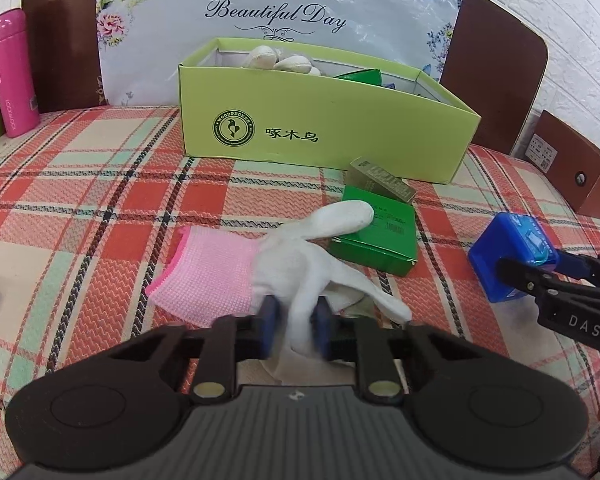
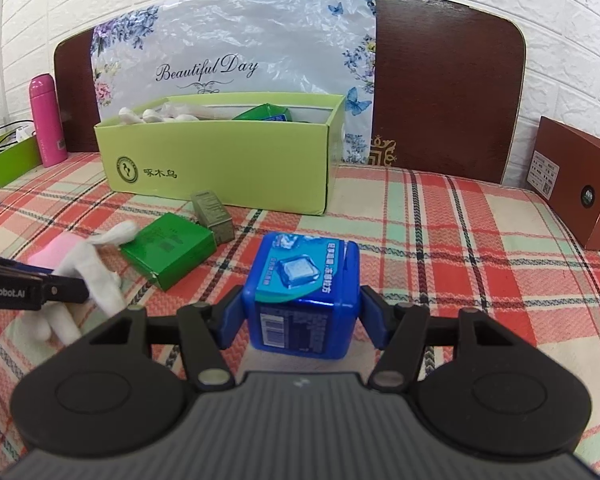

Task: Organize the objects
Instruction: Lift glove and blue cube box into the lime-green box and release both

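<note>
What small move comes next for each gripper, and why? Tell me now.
Probably lift both and carry them to the green box. The left gripper is pinched on the glove and the right gripper flanks the blue cube, with both items low over the cloth; the box already holds gloves.

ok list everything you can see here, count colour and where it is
glove: 1, white with pink cuff, on the plaid cloth, pinched by the left gripper
blue cube container: 1, blue, between the right gripper's fingers
green flat box: 1, green, on the cloth under a glove finger
olive small box: 1, olive-grey, between the green flat box and the open box
open box: 1, lime green, back of the cloth, holds white gloves and green packs
pink bottle: 1, pink, standing far left
brown box: 1, brown, far right
floral bag: 1, white-blue, behind the open box
plaid cloth: 1, red, cream and green
left gripper: 1, black, blue pads
right gripper: 1, black, blue pads
</note>
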Demonstrator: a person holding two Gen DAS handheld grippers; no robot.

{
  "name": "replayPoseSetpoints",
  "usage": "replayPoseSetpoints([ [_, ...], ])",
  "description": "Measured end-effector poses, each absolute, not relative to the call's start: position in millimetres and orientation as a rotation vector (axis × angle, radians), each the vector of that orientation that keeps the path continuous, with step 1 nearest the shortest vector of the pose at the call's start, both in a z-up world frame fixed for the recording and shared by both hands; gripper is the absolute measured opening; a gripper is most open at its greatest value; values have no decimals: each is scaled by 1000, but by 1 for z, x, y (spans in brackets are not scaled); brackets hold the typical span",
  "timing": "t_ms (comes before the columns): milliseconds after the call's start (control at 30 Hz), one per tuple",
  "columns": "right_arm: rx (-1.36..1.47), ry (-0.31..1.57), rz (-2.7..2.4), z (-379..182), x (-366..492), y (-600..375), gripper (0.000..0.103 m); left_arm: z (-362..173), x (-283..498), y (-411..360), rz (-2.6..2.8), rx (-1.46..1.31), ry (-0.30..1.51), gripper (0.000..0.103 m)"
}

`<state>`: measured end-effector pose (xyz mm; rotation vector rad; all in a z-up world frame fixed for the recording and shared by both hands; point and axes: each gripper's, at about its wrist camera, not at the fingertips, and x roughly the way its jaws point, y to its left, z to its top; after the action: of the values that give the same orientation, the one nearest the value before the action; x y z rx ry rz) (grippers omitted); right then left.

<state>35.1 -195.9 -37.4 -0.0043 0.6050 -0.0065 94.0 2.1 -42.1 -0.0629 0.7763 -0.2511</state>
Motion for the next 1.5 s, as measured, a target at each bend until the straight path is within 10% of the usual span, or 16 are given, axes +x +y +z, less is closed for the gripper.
replayPoseSetpoints([
  [1500,-92,255,69,63,91,-169,57,80,173,14,-293,-153,474,6],
])
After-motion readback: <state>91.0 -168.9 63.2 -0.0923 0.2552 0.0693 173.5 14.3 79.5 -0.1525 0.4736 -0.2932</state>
